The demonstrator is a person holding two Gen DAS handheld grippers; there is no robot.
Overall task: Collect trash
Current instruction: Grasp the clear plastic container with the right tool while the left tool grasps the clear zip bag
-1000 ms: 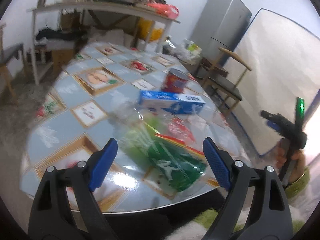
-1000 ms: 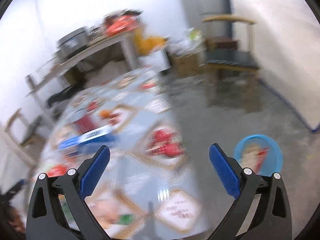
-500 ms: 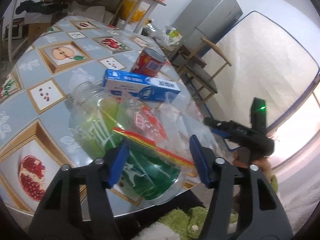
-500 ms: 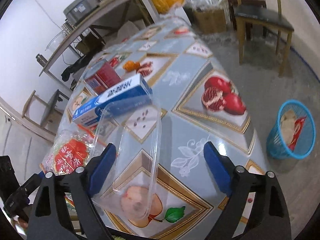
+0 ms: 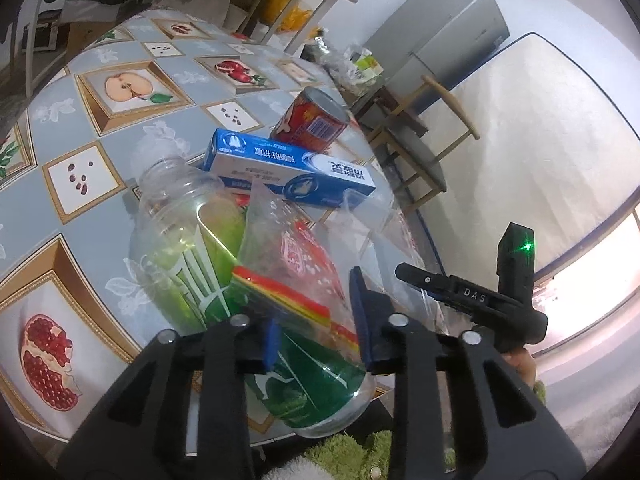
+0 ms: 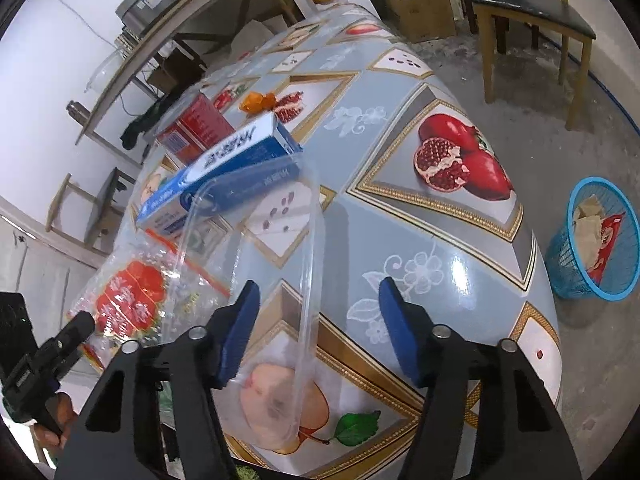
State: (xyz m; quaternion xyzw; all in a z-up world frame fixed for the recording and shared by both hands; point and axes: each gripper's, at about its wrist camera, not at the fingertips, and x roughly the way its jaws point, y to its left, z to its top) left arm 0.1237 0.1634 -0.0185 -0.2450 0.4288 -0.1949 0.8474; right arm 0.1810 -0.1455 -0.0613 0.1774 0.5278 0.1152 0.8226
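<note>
On the near left of the table (image 5: 92,216) lies an empty clear bottle (image 5: 192,248) with a green label, mouth pointing away. It looks light and springy, slick on its round side, so it would roll or squirt out of a careless grip; the waist near the label seems the safest hold. The left gripper (image 5: 316,322) sits over its near end, jaws narrowed around a crinkly red-printed wrapper (image 5: 304,256) lying on the bottle, though I cannot tell whether they truly bite. That wrapper is thin, soft and weightless; any pinch of an edge should do.

Behind these rest a blue toothpaste box (image 5: 292,170), stiff and light, and a red can (image 5: 312,122).

Further right, the right gripper (image 6: 320,334) holds its jaws spread on either side of the rim of a clear plastic tray (image 6: 276,264), flimsy and slippery, best taken by that rim. A blue basket (image 6: 596,240) stands on the floor, far right.
</note>
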